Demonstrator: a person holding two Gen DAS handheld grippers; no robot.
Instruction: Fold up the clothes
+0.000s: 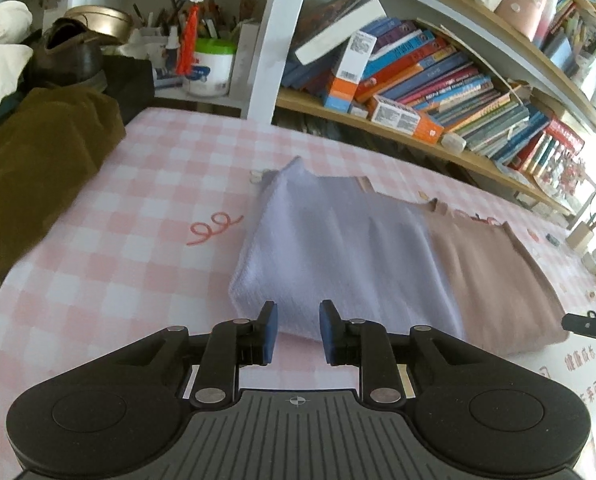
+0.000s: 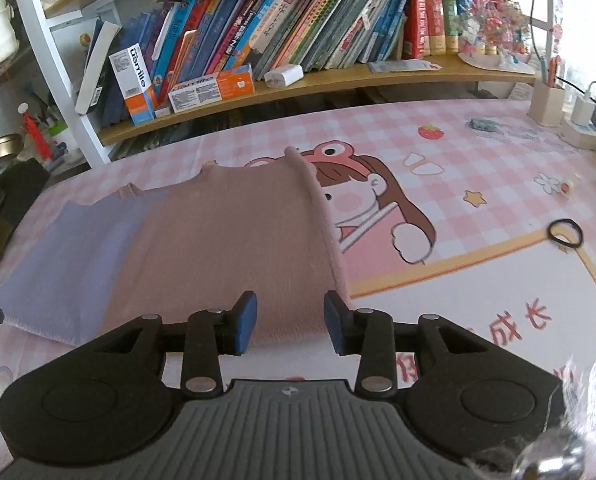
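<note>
**Folded garment flat on tabletop, both grippers empty**

Bookshelves (image 2: pixel 298 76) packed with leaning books line the back of the scene; below them a pink-and-white checked tabletop (image 1: pixel 146 200) carries the work. A cartoon girl print (image 2: pixel 374 208) covers the cloth to the right of the garment.

Garment (image 2: pixel 218 240): lies flat near the middle of the tabletop, folded into a rough rectangle. Its left part is lavender (image 1: pixel 322 248), its right part dusty pink (image 1: pixel 494 276). Right edge shows a thick rolled fold in the right wrist view.

Left hand-held gripper (image 1: pixel 297 332): jaws apart, nothing between the blue pads, poised at the near edge of the lavender part. Contact with the fabric cannot be judged.

Right hand-held gripper (image 2: pixel 290 323): jaws apart, empty, at the near edge of the pink part, near its right corner.

Other items: brown cloth pile (image 1: pixel 38 176) at the tabletop's left end; black hair tie (image 2: pixel 565 233) well apart to the right; red squiggle (image 1: pixel 214 228) on the cloth left of the garment.
</note>
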